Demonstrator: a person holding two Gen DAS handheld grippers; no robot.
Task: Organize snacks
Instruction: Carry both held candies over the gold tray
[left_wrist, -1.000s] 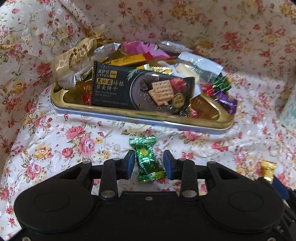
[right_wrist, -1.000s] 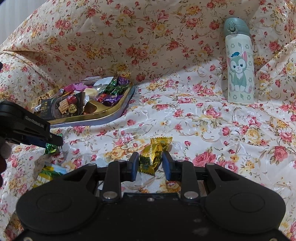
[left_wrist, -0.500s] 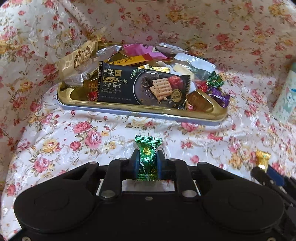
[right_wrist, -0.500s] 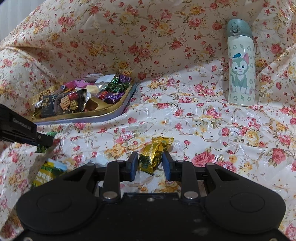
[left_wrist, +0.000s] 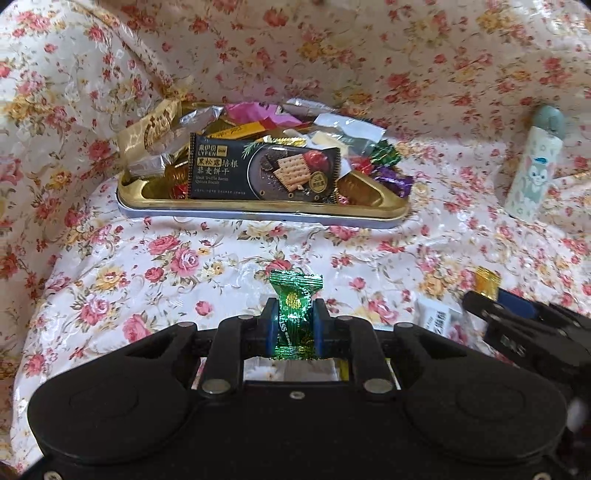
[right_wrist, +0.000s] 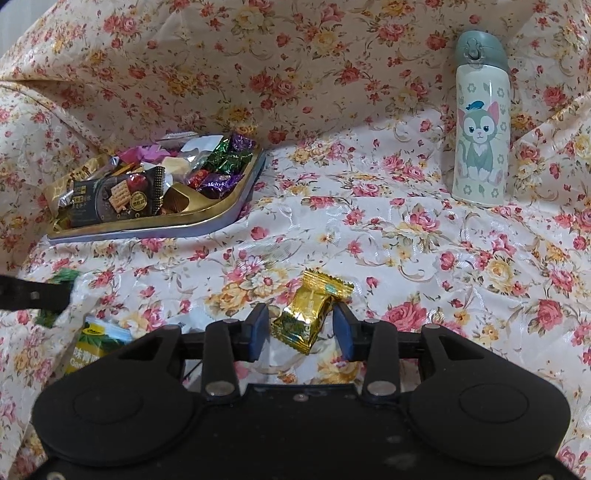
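Left hand-held gripper (left_wrist: 294, 323): clamped on the green candy (left_wrist: 295, 314), pads pressing the wrapper's middle, top crimp standing upright above them. In the left wrist view the candy appears lifted clear of the floral cloth (left_wrist: 166, 258) covering the tabletop.

Right hand-held gripper (right_wrist: 300, 326): jaws at a moderate spread, straddling the gold candy (right_wrist: 310, 314), which lies tilted on the cloth at lower centre of the right wrist view. A gap shows on each side; no contact is evident.

Gold tray (left_wrist: 258, 212): upper centre of the left wrist view, well apart from both grippers and already heaped with wrapped sweets and a black biscuit packet (left_wrist: 264, 173). The cat-print bottle (right_wrist: 480, 122) stands upright at upper right of the right wrist view, clear of the work. A green-and-yellow packet (right_wrist: 92, 347) lies loose at lower left.

Assessment: the step in hand is judged to be carrying the green candy to the tray while the gold one is gripped. Recommendations: keep the left grip firm, since foil is slippery; approach above the tray rim and release over the bare gold patch towards the right end, not onto the heap. Centre the right jaws on the gold candy's body, not its crimp, before closing
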